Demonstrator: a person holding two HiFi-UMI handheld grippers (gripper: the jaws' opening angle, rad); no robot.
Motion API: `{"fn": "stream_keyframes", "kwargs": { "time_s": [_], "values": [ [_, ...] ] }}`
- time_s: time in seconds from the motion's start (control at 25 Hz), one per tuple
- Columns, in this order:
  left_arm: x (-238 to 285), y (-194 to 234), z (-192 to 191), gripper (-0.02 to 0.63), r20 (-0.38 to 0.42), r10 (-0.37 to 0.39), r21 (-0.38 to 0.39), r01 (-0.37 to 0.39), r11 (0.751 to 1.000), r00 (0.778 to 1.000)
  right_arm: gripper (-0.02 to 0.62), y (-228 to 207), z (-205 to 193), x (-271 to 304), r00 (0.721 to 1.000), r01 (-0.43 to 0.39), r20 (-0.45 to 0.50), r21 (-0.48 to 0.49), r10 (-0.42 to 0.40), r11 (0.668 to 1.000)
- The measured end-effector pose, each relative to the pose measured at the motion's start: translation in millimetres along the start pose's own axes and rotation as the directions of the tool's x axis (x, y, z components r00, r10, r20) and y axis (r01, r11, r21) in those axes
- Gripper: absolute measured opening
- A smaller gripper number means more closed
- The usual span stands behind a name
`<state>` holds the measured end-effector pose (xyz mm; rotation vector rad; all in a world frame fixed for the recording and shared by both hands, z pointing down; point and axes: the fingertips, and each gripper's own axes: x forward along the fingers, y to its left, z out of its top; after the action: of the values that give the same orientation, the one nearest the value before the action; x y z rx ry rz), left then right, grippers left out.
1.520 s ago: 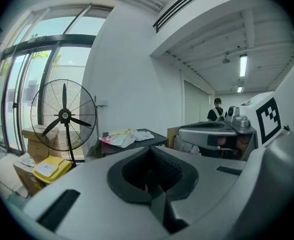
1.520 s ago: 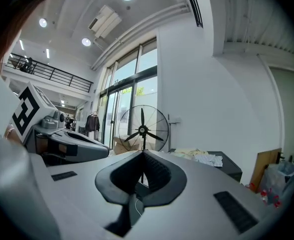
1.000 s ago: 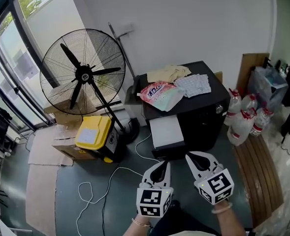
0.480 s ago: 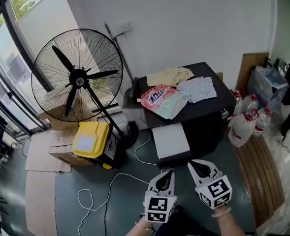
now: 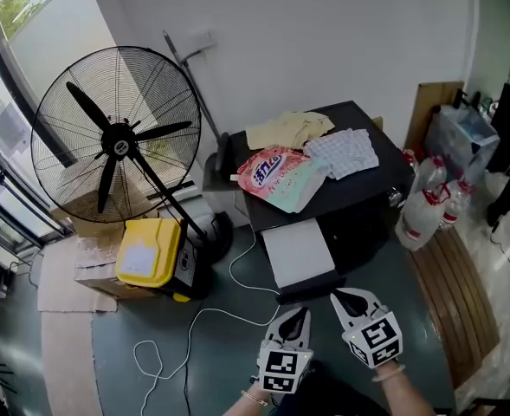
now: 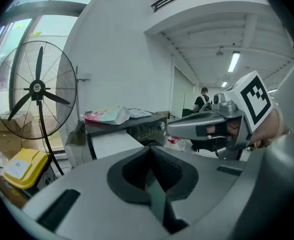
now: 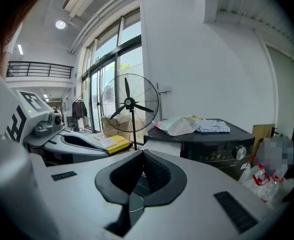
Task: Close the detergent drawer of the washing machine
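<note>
Head view, steeply down. A large pedestal fan (image 5: 116,146) stands at left by the window. To its right is a black washing machine (image 5: 358,199) against the white wall. A yellow case (image 5: 146,251) sits on flattened cardboard (image 5: 64,271) at the foot of the fan. The detergent drawer (image 5: 298,251), white on top, is pulled out from the machine's front at its left end and stands open over the floor. On the machine's lid lie a pink-and-green detergent pouch (image 5: 276,173), a beige cloth (image 5: 287,130) and a checked cloth (image 5: 345,152). Plastic bottles (image 5: 423,211) with red caps stand just beside the machine's right side. A white cable (image 5: 198,323) trails across the grey floor. The left gripper (image 5: 296,315) and right gripper (image 5: 347,300) are held side by side below the drawer, near its front edge but apart from it, tips aimed towards it. Each gripper view shows its jaws pressed together, tips meeting, nothing between them.
</note>
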<state>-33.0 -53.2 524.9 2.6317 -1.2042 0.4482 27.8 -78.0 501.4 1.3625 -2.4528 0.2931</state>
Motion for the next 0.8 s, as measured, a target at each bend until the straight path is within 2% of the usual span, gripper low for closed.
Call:
{"fn": "stream_keyframes", "kwargs": {
  "time_s": [0.2,0.48,0.8],
  "values": [
    [12,4,-19,0.016,-0.015,-0.025,0.006,0.025,1.000,1.000,0.025,-6,-22,13,0.999,0.026,-0.044,0.010,-0.025,1.000],
    [29,24,-38,0.015,-0.040,0.044,-0.015,-0.044,0.999,0.998,0.025,-16,-48,29,0.992,0.030,-0.120,0.005,-0.029,1.000],
    [46,41,-63,0.015,-0.076,0.133,-0.050,-0.137,0.989,0.988,0.025,-24,-75,47,0.983,-0.030,-0.183,0.004,0.031,1.000]
  ]
}}
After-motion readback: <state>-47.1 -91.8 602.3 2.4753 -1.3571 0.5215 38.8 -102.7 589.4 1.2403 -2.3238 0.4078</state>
